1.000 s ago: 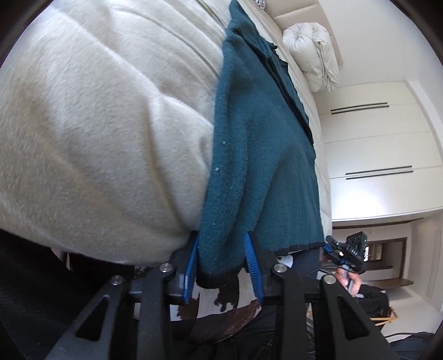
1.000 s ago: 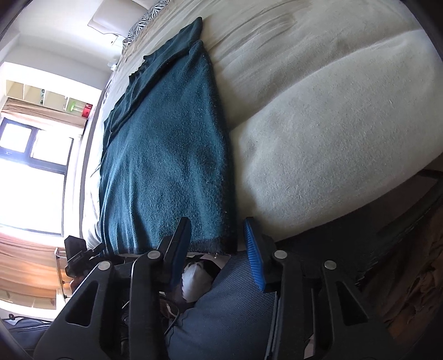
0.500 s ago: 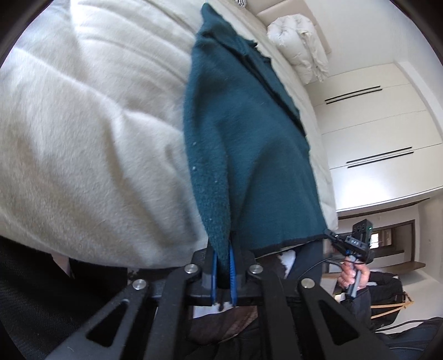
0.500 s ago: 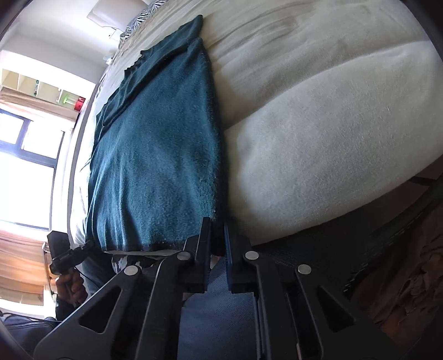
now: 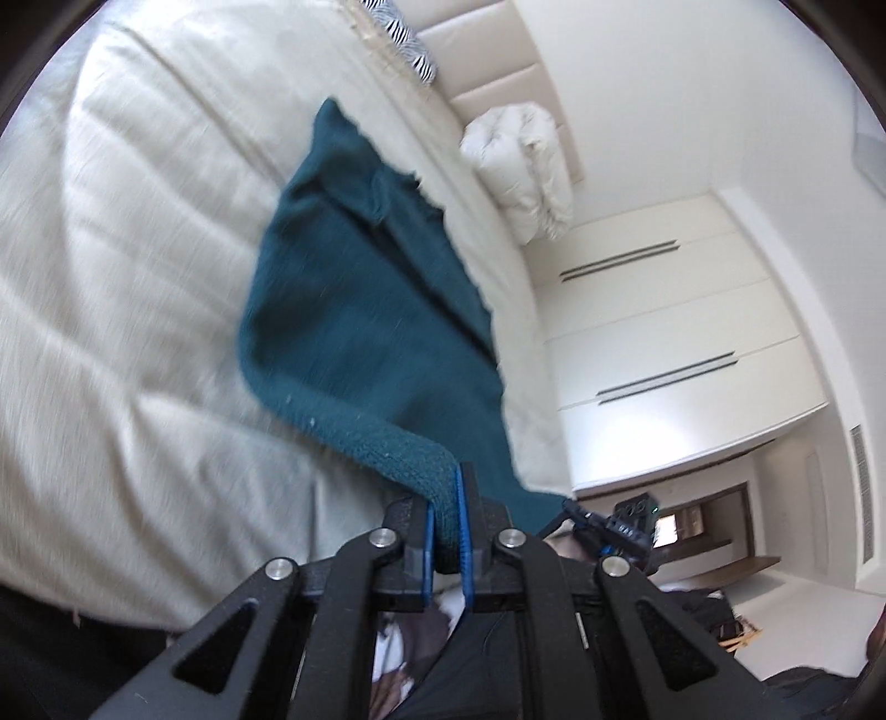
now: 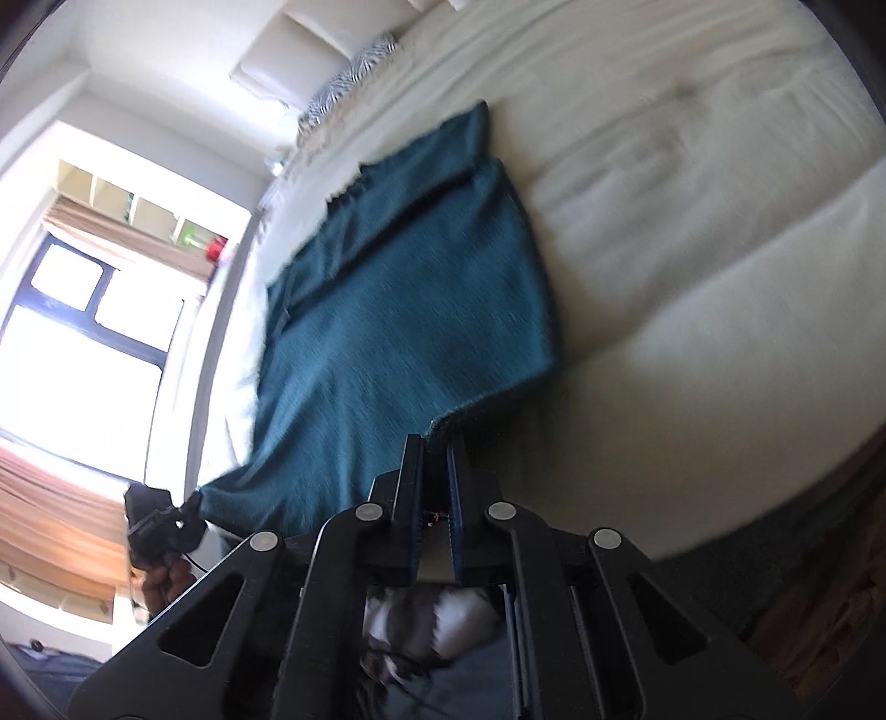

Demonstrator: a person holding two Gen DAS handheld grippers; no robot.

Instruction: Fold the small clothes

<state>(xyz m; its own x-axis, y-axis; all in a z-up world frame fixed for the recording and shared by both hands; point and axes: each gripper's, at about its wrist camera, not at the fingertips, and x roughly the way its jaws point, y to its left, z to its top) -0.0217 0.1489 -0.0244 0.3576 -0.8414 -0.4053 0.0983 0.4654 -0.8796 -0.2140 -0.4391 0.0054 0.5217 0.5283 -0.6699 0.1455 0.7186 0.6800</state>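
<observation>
A dark teal knitted garment (image 5: pixel 365 310) lay stretched along a cream-covered bed (image 5: pixel 138 277), its near hem lifted clear of the mattress edge by two hand-held tools. The left tool (image 5: pixel 446 531) was clamped tight on one bottom corner, a thick roll of knit bunched between its blue pads (image 5: pixel 427 545). The right tool (image 6: pixel 434 487) was pinched on the opposite corner, but only by the very tip of the hem, judging from the right wrist view. The far end of the garment rested flat on the bed, pointing toward a zebra-print pillow (image 5: pixel 407 47) at the headboard. Both views were smeared with motion.

The risk appeared to lie on the right side: so slight a bite on loose knit could slip free as the hem was carried over, dropping that corner and skewing the fold. Uneven lifting between the two hands could also drag the whole garment across the bedcover instead of folding it.
</observation>
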